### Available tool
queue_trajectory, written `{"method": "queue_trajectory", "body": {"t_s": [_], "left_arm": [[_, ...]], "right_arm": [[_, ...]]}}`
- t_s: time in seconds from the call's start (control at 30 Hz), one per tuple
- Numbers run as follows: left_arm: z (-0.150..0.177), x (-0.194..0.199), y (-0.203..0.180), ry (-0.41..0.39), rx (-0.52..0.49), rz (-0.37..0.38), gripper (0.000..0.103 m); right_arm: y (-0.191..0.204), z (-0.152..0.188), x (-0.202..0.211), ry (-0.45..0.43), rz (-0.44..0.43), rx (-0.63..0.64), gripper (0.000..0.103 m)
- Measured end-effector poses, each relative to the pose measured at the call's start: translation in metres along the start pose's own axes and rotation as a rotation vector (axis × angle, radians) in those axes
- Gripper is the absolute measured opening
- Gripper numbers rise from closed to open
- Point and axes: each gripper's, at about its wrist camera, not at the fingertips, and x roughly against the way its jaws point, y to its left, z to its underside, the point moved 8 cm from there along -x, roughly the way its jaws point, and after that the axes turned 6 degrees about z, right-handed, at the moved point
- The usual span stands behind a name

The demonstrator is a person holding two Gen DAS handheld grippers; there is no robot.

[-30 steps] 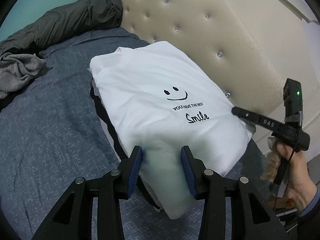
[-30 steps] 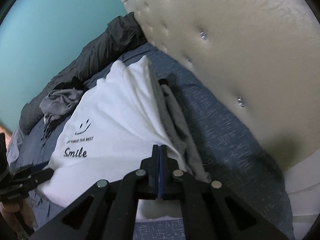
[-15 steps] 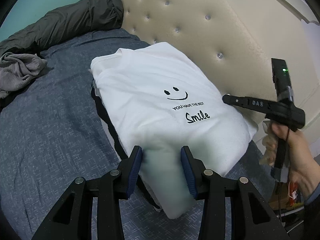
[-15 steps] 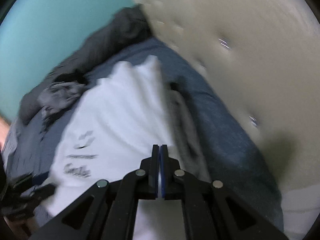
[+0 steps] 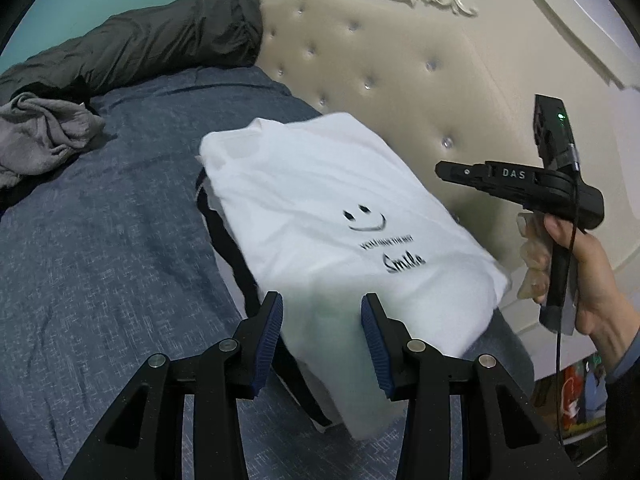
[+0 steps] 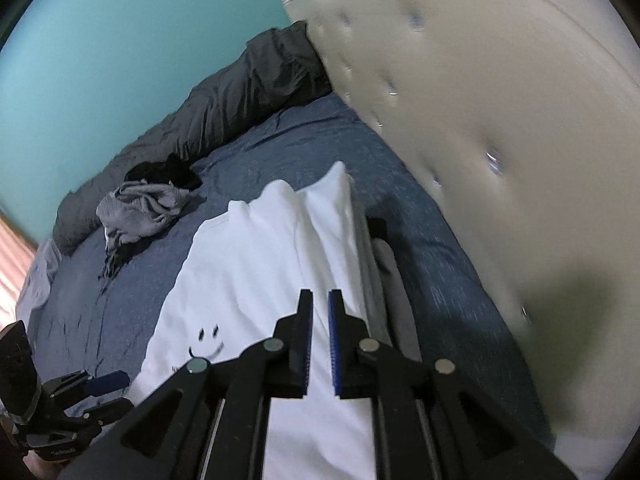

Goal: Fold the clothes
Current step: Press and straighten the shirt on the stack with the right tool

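A folded white T-shirt [image 5: 320,208] with a black smiley and "Smile" print lies on top of a stack of folded clothes [image 6: 386,276] on the blue bed [image 5: 100,260]. My left gripper [image 5: 320,312] hovers over the shirt's near edge, open, its blue pads clear of the cloth. It also shows at the lower left of the right wrist view as the left gripper [image 6: 116,390]. A hand holds my right gripper [image 5: 442,170] in the air above the shirt's right side. In its own view the right gripper [image 6: 320,300] has jaws opening by a narrow gap, with nothing between them.
A cream tufted headboard [image 5: 400,80] runs close along the stack's far side. A crumpled grey garment [image 5: 40,140] and a dark rolled duvet [image 5: 140,44] lie at the far edge of the bed by the teal wall [image 6: 120,40]. Dark layers [image 5: 232,248] stick out under the shirt.
The right gripper rose off the shirt's right edge and its shut jaws parted a little. The left gripper pulled back and up slightly. The shirt stayed put.
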Motion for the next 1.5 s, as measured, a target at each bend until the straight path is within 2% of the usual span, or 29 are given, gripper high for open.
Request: {"method": "queue_trajectory", "body": {"t_s": [0.07,0.2,0.47,0.5,0.53,0.57,0.63,0.8,0.97,1.17,1.27,1.37,1.43,1.47,1.5], "left_arm": [[-0.002,-0.003,0.007,0.001,0.002,-0.011,0.045],[0.002,-0.015,0.015,0.014,0.001,-0.011,0.046],[0.006,-0.019,0.016,-0.005,-0.021,0.008,0.046],[0.006,-0.019,0.017,-0.007,-0.021,0.013,0.047],[0.007,-0.019,0.018,-0.008,-0.019,0.017,0.047],[0.008,-0.02,0.019,-0.008,-0.017,0.021,0.047],[0.008,-0.02,0.02,-0.013,-0.012,0.026,0.047],[0.011,-0.022,0.021,-0.023,-0.014,0.03,0.048],[0.01,-0.022,0.022,-0.019,-0.019,0.023,0.048],[0.01,-0.021,0.022,-0.01,-0.026,0.016,0.048],[0.008,-0.021,0.021,-0.013,-0.028,0.004,0.048],[0.008,-0.02,0.02,-0.013,-0.026,-0.005,0.048],[0.008,-0.019,0.019,-0.013,-0.023,-0.008,0.048],[0.008,-0.019,0.019,-0.012,-0.023,-0.01,0.048],[0.009,-0.018,0.019,-0.011,-0.023,-0.013,0.048]], "right_arm": [[0.007,-0.009,-0.006,0.022,0.008,0.026,0.012],[0.019,-0.026,-0.022,0.054,0.02,0.055,0.026],[0.037,-0.048,-0.063,0.098,0.063,0.09,0.026],[0.037,-0.05,-0.066,0.098,0.064,0.088,0.025],[0.037,-0.051,-0.07,0.098,0.065,0.085,0.012],[0.037,-0.053,-0.074,0.098,0.066,0.082,0.005],[0.037,-0.055,-0.08,0.103,0.078,0.084,0.004],[0.026,-0.069,-0.079,0.025,0.152,0.083,0.003],[0.017,-0.062,-0.092,0.068,0.197,0.07,0.003],[0.007,-0.064,-0.067,0.048,0.174,0.011,0.006],[0.005,-0.059,-0.044,0.03,0.152,0.035,0.006],[0.008,-0.038,-0.029,0.057,0.067,0.04,0.006],[0.005,-0.017,-0.026,0.108,0.031,0.025,0.008],[0.004,-0.011,-0.027,0.119,0.026,0.018,0.01],[0.0,-0.003,-0.026,0.128,0.02,0.006,0.017]]}}
